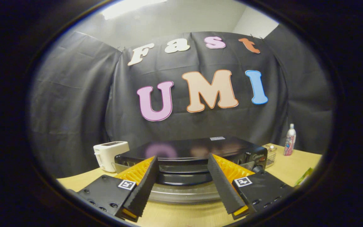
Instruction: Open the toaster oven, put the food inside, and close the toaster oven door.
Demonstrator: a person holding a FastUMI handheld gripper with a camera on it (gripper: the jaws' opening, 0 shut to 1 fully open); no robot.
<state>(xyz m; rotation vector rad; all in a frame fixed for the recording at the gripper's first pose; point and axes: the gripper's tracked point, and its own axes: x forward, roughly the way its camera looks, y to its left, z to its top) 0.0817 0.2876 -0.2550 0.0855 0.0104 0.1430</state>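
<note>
- Spread wide, the claw (184, 186) gripped nothing; its two fingers pointed at the front of the glossy black toaster oven (191, 157), one to each side of the middle.
- Between the fingers lay a dark curved bar with a silvery band under it, most likely the oven's door handle (184, 178) (whether the door was shut or ajar I could not tell from this low angle).
- That stance seemed meant for the opening step: fingers parted enough to take the handle, levelled with it.
- Control knobs (257, 164) sat at the oven's right end, clear of the fingers' line.
- Left of the oven stood a small white plastic toaster (110, 154), on the pale wooden desk (184, 216).
- Off to the right, near the wall, stood a slim white bottle with a pink pattern (290, 140), and a small wire basket (271, 157) just beside the oven.
- No food could be made out, so that step looked undone.
</note>
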